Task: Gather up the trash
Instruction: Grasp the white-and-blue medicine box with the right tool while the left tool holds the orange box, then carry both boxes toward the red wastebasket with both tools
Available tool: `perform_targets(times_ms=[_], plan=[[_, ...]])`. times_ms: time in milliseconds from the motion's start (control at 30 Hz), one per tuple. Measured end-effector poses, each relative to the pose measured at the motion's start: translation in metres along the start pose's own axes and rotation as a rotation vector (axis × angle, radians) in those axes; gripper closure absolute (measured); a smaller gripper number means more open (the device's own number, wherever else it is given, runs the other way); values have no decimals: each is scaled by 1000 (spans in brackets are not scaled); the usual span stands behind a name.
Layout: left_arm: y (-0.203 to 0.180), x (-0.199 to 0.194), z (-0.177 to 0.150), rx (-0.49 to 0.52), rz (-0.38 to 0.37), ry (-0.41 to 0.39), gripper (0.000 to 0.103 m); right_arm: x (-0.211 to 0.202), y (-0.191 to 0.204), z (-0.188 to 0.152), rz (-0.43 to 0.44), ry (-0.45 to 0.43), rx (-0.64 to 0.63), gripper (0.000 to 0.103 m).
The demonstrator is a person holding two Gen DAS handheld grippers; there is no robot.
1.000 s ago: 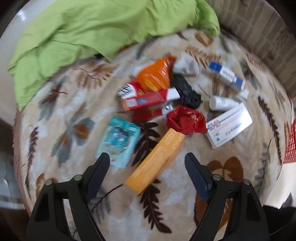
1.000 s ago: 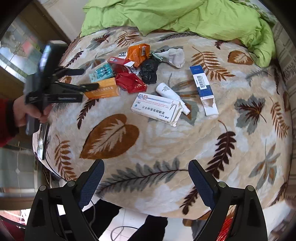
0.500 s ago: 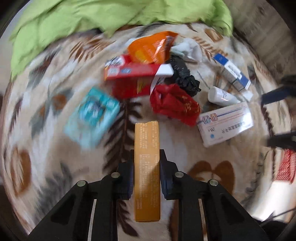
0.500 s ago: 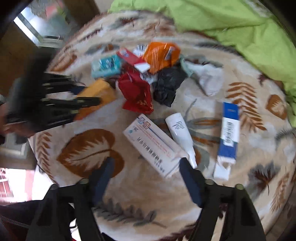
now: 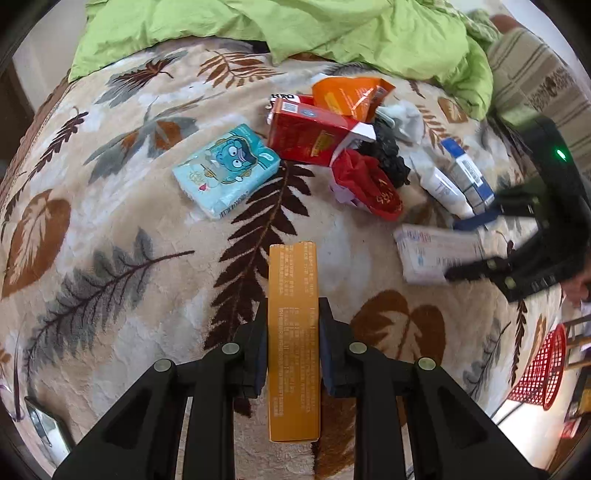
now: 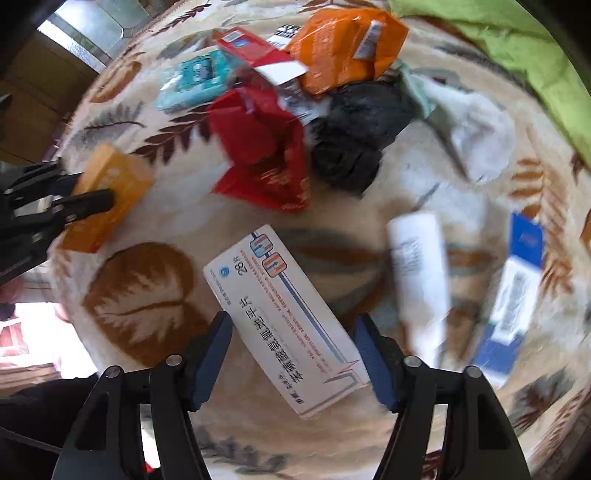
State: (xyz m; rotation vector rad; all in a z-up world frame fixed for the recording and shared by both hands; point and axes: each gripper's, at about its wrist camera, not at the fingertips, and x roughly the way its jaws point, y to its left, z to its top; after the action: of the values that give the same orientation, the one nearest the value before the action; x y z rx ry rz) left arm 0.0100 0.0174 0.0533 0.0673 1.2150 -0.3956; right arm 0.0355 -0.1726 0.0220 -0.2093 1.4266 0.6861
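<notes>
My left gripper is shut on a long orange box, which sticks out past the fingers over the leaf-patterned blanket. In the right wrist view the same box shows at the left edge, in the left gripper. My right gripper hangs low over a white medicine box. This box lies slantwise between the jaws, which are closing with small gaps left at both pads. The left wrist view shows the right gripper astride the white box.
More litter lies beyond: a teal tissue pack, a red carton, an orange bag, a red wrapper, a black bag, a white tube and a blue-white box. A green quilt is behind. A red basket stands off the bed.
The left gripper shut on the orange box and rolled, so the box now points straight ahead. The right gripper dropped toward the white box and its jaws narrowed around it.
</notes>
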Motion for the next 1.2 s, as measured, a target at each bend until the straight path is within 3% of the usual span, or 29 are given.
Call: perform_targets(times_ms=[333, 467, 700, 933, 1200], plan=[[4, 12, 3, 14, -1, 17, 81, 18, 22, -2, -89, -4, -62, 31], [3, 12, 4, 3, 0, 10, 81, 18, 28, -6, -93, -9, -58, 41], [-3, -9, 3, -31, -5, -26, 81, -13, 39, -32, -37, -85, 163, 45], [-27, -59, 1, -34, -20, -77, 81, -69, 38, -67, -12, -198, 438, 45], [-57, -133, 7, 18, -13, -128, 81, -139, 59, -89, 2, -295, 542, 45]])
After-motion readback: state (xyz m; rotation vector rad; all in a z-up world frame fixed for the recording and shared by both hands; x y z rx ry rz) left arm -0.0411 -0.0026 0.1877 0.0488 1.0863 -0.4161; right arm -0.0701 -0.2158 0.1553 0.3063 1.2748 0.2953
